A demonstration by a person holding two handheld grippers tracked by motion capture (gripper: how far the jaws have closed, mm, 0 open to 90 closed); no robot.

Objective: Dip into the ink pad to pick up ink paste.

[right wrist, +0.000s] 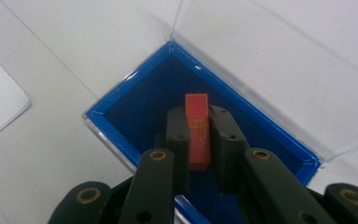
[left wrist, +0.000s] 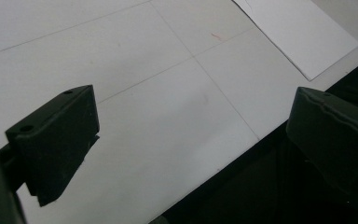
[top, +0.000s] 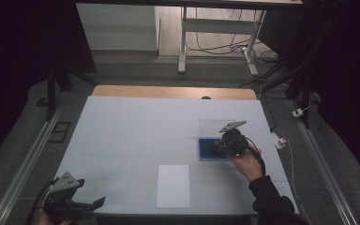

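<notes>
A blue-lined clear box [top: 209, 149] with its lid [top: 214, 126] swung open lies at the table's right middle. My right gripper [top: 221, 146] hangs over the box, shut on a small red-orange block [right wrist: 197, 127] that stands on end between its pads above the blue inside [right wrist: 144, 105]. The block's far end sticks out past the fingertips. My left gripper [top: 96, 202] rests at the table's near left corner, jaws spread wide with nothing between them; in the left gripper view its fingers [left wrist: 58, 140] frame bare table and the table's edge.
A white sheet of paper [top: 173, 185] lies near the front edge, between the two grippers, and its corner [left wrist: 303, 35] appears ahead of the left gripper. The white table [top: 136, 126] ends in a wooden strip at the back. Dark floor and desk legs lie beyond.
</notes>
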